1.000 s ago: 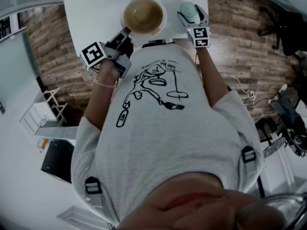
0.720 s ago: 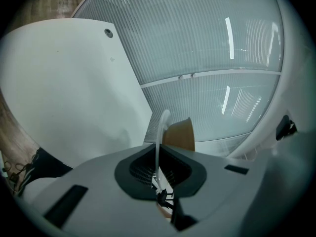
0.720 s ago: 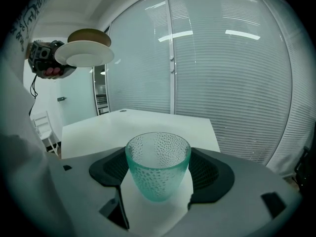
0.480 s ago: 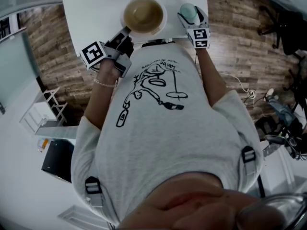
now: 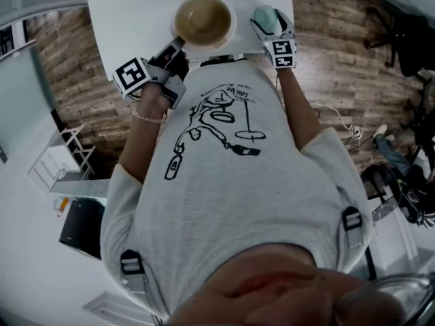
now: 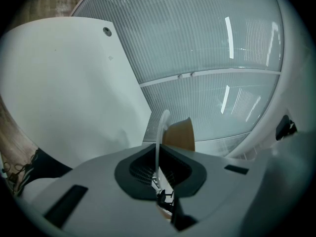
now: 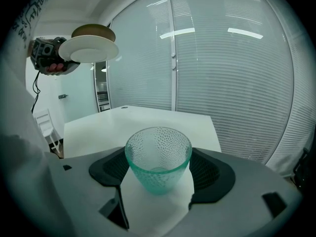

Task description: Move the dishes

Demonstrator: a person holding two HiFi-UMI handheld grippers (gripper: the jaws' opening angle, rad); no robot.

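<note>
Head view: the left gripper (image 5: 175, 46) is clenched on the near rim of the plate (image 5: 232, 27), which carries a brown bowl (image 5: 202, 19) over the near edge of the table (image 5: 136, 12).

Left gripper view: that rim runs edge-on between the jaws.

Right gripper view: the right gripper (image 7: 159, 174) seems to clasp the green glass (image 7: 158, 157), and the table lies straight ahead.

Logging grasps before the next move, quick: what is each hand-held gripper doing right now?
Left hand-held gripper: closed on the rim of the white plate, which carries a brown bowl.
Right hand-held gripper: closed on the green glass cup.
</note>
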